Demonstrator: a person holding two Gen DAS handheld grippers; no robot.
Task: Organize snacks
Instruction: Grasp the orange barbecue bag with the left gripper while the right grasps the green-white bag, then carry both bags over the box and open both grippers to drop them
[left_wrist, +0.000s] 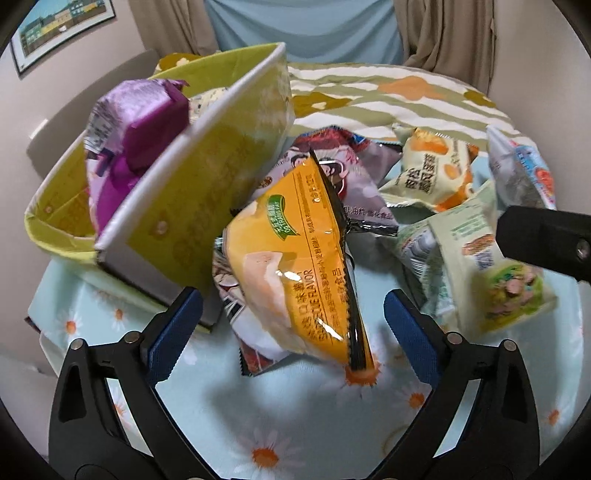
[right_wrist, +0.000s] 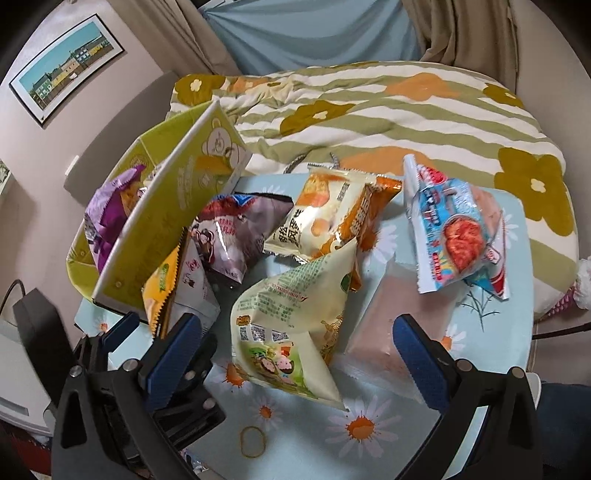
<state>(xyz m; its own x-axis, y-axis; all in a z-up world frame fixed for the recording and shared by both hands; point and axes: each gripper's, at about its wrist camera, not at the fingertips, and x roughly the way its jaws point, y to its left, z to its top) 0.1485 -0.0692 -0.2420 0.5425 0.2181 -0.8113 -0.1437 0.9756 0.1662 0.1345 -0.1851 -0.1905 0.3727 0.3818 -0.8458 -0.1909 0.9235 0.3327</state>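
While the left gripper (left_wrist: 293, 321) tilted steeply down over the table (left_wrist: 295, 435), its jaws stood spread wide, the ribbed blue pads (left_wrist: 173, 332) flanking an orange snack bag (left_wrist: 295, 273) without pressing on it. That bag was a glossy pillow pack with a black serrated seam, lying over a grey bag (left_wrist: 347, 177) just beside a green box (left_wrist: 207, 184) of stiff cardboard with white edges. A crinkled purple packet (left_wrist: 136, 122) stood inside the box. A black part of the right gripper (left_wrist: 546, 240) entered at the right edge, in front of a pale green bag (left_wrist: 498, 280).

In the right wrist view, the right gripper (right_wrist: 295, 350) likewise pointed down, jaws spread apart on either side of the pale green bag (right_wrist: 291, 321), a puffed triangular pack; whether the pads touched it could not be told. Behind it lay a cream and orange bag (right_wrist: 325, 214), the grey bag (right_wrist: 236, 232) and a blue and white packet (right_wrist: 454, 229) with zigzag ends, all on a smooth daisy-print tablecloth (right_wrist: 362, 428). The left gripper (right_wrist: 155, 328) showed at lower left, near the orange snack bag (right_wrist: 162, 291) and the green box (right_wrist: 162, 218). A thin rubber band (right_wrist: 253, 441) lay on the cloth.
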